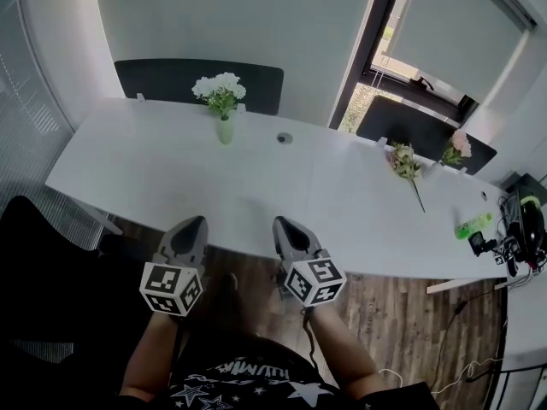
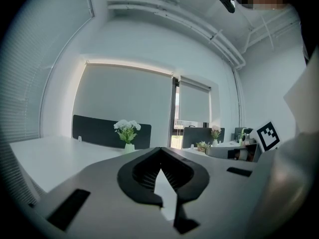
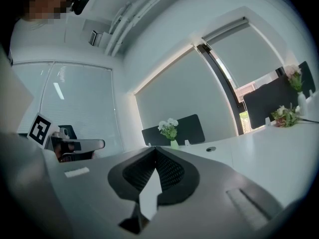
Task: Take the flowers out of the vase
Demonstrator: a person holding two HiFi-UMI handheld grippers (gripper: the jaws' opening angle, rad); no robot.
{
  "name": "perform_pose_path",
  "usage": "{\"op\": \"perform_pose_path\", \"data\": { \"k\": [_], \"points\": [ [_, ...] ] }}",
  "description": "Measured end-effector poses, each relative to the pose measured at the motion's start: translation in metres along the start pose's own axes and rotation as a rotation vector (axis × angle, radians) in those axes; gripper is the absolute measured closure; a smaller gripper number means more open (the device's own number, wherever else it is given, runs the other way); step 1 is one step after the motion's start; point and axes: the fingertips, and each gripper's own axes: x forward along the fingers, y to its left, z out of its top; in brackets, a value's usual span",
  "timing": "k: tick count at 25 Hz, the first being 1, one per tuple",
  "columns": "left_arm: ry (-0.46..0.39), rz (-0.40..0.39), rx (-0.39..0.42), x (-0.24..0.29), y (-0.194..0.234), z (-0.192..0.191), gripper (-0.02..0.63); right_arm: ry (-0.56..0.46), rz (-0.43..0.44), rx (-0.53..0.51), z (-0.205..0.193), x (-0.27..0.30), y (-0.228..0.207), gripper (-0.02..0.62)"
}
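White flowers (image 1: 220, 86) stand in pale green vase (image 1: 225, 130) at far edge of desk (image 1: 154, 169), left of centre, in front of dark panel (image 1: 162, 79). Left claw (image 1: 197, 221) and right claw (image 1: 279, 222) are fully closed and empty at the near edge, well apart from the vase. Shirt print (image 1: 239, 372) unreadable. Only the head view shows green bottle (image 1: 473, 225), far right. Loose pink flowers (image 1: 404, 162) lie on the right.

- Flowers (image 1: 220, 86), ahead of left gripper (image 1: 195, 223): white blooms, green leaves.
- Vase (image 1: 225, 131): pale green.
- Tabletop (image 1: 154, 178): white.
- Left gripper, right gripper (image 1: 283, 223): grey, black-and-white square markers.
- Loose flowers (image 1: 404, 162), right of right gripper: pink, green stems.
- Floor (image 1: 402, 314): brown wood grain.
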Motion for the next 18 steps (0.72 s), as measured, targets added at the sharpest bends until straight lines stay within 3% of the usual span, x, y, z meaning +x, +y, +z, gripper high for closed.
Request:
{"op": "perform_pose_path", "data": {
  "k": [11,18],
  "points": [
    [-0.025,-0.041,-0.015,0.091,0.063,0.016,0.598,0.017,-0.025,-0.040,0.020,0.091,-0.036,0.593],
    [0.005,-0.066,0.020,0.140,0.108,0.021,0.598,0.021,-0.039,-0.050,0.035,0.150,-0.051,0.592]
  ]
}}
